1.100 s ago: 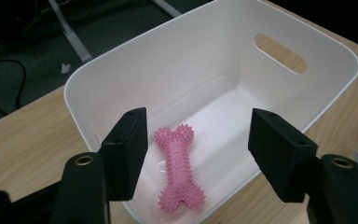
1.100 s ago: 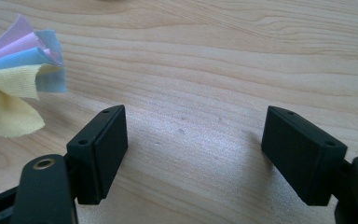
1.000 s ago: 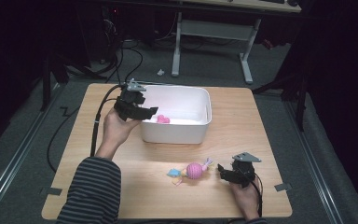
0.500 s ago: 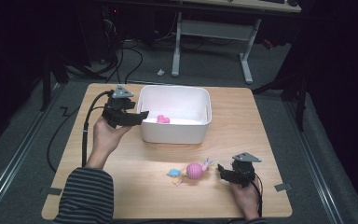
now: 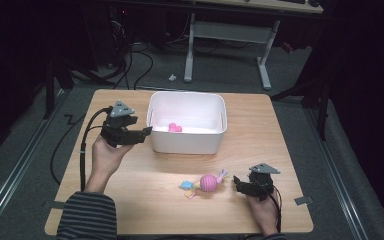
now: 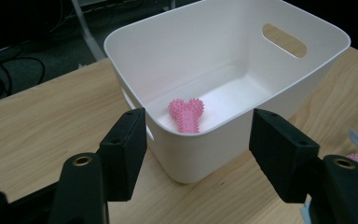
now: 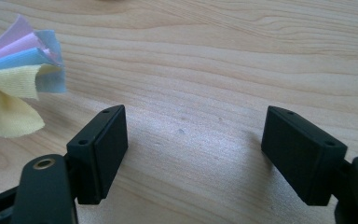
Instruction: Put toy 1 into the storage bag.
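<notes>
Wooden table (image 5: pixel 130 175), plain white bin (image 5: pixel 187 145), no writing legible

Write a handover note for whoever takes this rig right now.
Left tool: open, empty, beside the bin's left wall.
Right tool: open, empty, low over the table, just right of the ball toy.
Done: pink spiky toy lies in the bin.
Left: ball toy, with its cloth tails, sits on the table in front of the bin; likely goes in next.
</notes>
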`<state>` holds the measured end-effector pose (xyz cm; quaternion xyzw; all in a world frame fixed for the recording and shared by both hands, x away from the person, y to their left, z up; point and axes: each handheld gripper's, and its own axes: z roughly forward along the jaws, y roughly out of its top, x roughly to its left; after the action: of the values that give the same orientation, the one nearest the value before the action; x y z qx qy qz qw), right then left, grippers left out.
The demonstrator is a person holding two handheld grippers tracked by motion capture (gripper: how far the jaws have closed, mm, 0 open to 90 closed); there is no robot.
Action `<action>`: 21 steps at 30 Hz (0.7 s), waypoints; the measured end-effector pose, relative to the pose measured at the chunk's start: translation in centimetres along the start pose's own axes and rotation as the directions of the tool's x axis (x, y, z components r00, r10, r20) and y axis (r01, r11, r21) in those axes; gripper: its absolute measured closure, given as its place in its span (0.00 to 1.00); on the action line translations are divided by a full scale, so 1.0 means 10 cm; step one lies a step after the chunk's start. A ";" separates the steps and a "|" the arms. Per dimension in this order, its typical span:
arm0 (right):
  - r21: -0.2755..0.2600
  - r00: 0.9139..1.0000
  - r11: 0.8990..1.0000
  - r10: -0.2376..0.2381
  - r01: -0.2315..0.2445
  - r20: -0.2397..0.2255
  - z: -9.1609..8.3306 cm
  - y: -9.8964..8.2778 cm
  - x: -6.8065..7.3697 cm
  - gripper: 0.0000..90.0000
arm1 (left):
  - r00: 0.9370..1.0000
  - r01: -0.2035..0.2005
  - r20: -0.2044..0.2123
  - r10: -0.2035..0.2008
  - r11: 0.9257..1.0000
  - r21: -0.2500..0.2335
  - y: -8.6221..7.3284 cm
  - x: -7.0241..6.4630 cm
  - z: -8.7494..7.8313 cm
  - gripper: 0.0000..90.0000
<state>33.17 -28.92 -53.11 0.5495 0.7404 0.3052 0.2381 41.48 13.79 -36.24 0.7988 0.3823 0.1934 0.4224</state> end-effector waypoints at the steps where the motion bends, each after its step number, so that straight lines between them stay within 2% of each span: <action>1: 0.000 1.000 1.000 0.001 -0.001 0.000 0.00 0.00 0.00 0.25 | 1.000 0.002 0.001 -0.002 1.000 -0.002 -0.02 0.00 -0.01 0.41; 9: 0.000 1.000 1.000 0.000 0.000 0.000 0.00 0.00 0.00 0.25 | 0.999 0.036 0.005 -0.036 0.999 -0.024 -0.17 0.03 -0.06 0.41; 21: 0.000 1.000 1.000 0.000 0.000 0.000 0.00 0.00 0.00 0.25 | 0.997 0.076 0.010 -0.076 0.997 -0.006 -0.39 0.05 -0.01 0.41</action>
<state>33.17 -28.91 -53.11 0.5495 0.7403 0.3054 0.2383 39.96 15.67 -39.41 0.7833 0.4098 0.1746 0.4336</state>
